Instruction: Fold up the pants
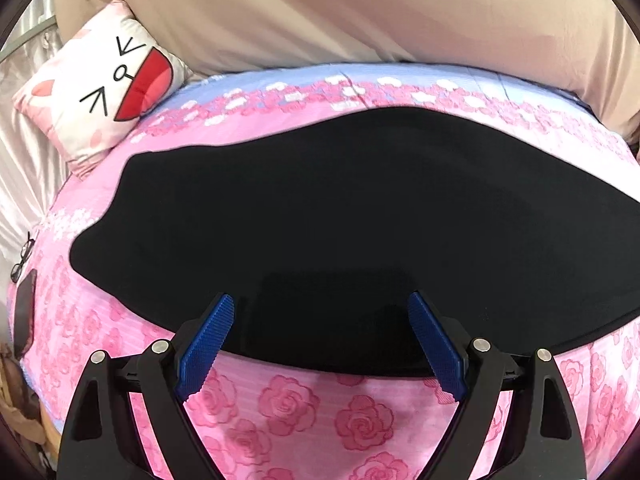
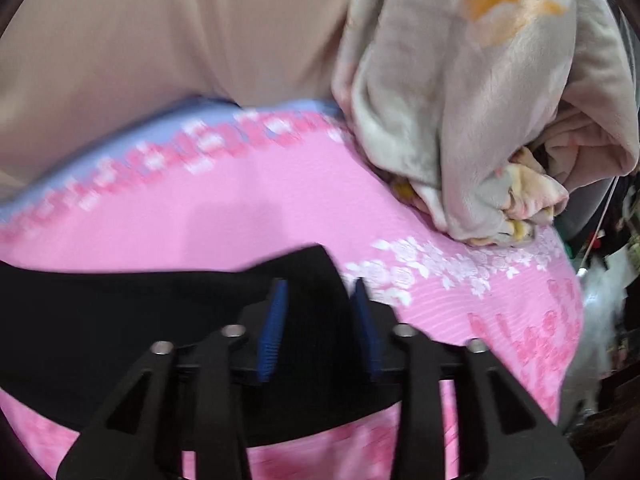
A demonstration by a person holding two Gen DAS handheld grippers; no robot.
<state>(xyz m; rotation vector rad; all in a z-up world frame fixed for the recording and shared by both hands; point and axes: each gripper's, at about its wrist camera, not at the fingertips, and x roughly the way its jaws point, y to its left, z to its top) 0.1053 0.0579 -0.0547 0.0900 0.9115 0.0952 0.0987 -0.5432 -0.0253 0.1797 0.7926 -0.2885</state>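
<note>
Ahead of your left tongs (image 1: 322, 300) the black pants (image 1: 340, 220) lie flat and wide on the pink rose sheet (image 1: 288, 404). Beyond their far edge runs a strip of bare sheet, then the beige backboard (image 1: 340, 12). Off to the left sits a cat-face pillow (image 1: 100, 80), and further down that side glasses (image 1: 22, 256) lie at the sheet's edge. There is open sheet on the near side of the pants, under the tongs.

The near hem of the pants crosses right between your left fingers (image 1: 206, 344). The jaws stand wide apart, with the cloth under them but the blue pads pressing on nothing.

Your right tongs (image 2: 320, 288) sit over the right end of the pants (image 2: 120, 320) — a corner of the cloth peaks up just ahead of the tips. To the right the pink sheet (image 2: 260, 208) lies bare up to a bundled grey blanket (image 2: 460, 120), which crowds the far right. The right jaws are about half closed, with black cloth in the gap; the view is blurred, so you cannot tell whether the pads actually pinch it.
</note>
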